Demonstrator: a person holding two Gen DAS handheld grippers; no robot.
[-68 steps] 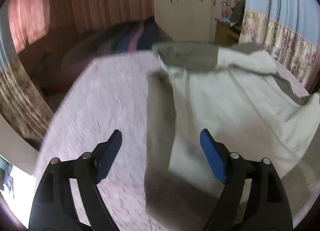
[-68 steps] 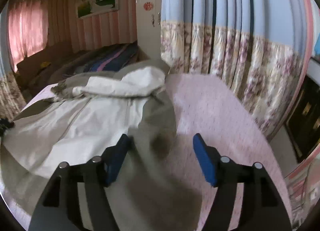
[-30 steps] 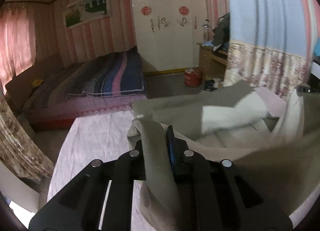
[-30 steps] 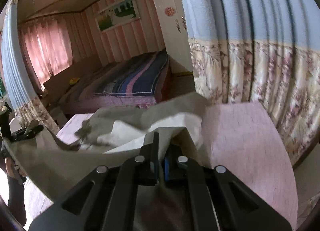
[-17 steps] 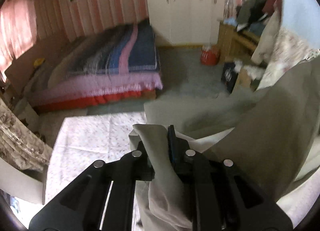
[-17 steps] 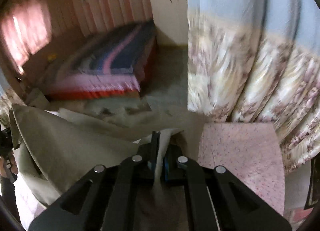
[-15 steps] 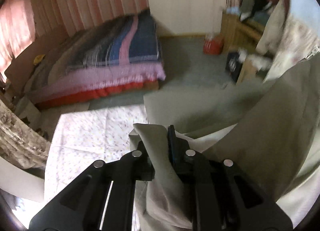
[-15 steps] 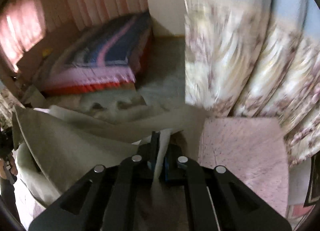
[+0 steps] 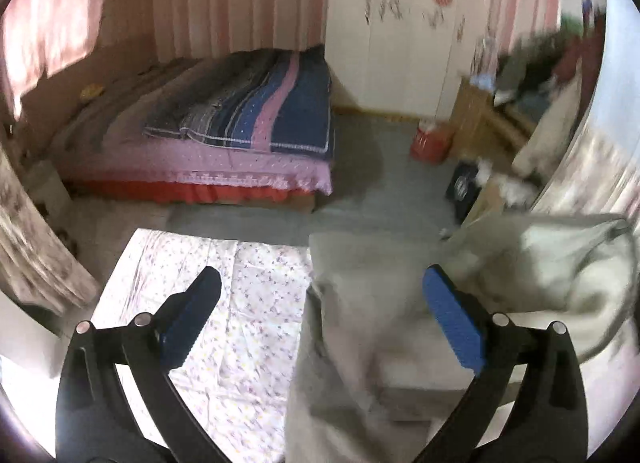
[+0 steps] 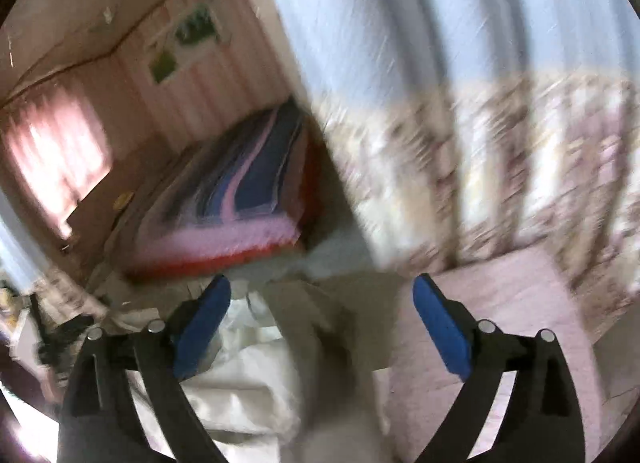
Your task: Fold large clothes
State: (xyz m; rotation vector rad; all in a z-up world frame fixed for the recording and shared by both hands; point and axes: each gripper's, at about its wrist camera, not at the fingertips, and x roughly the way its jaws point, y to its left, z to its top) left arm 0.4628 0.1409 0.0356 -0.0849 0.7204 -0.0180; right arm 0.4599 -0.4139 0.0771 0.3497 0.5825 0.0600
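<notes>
Grey-beige and cream fabric jacket (image 9: 360,343) is lying crumpled on the pink flower-print bed sheet (image 9: 224,303), spreading toward its right side. Black left gripper (image 9: 320,319) with blue pads is opening wide, cloth between its jaws untouched. Right gripper (image 10: 320,323) is opening likewise over the jacket.

Beige and cream jacket (image 9: 360,343), crumpled, lying loose on flowered bedsheet (image 9: 240,303)
</notes>
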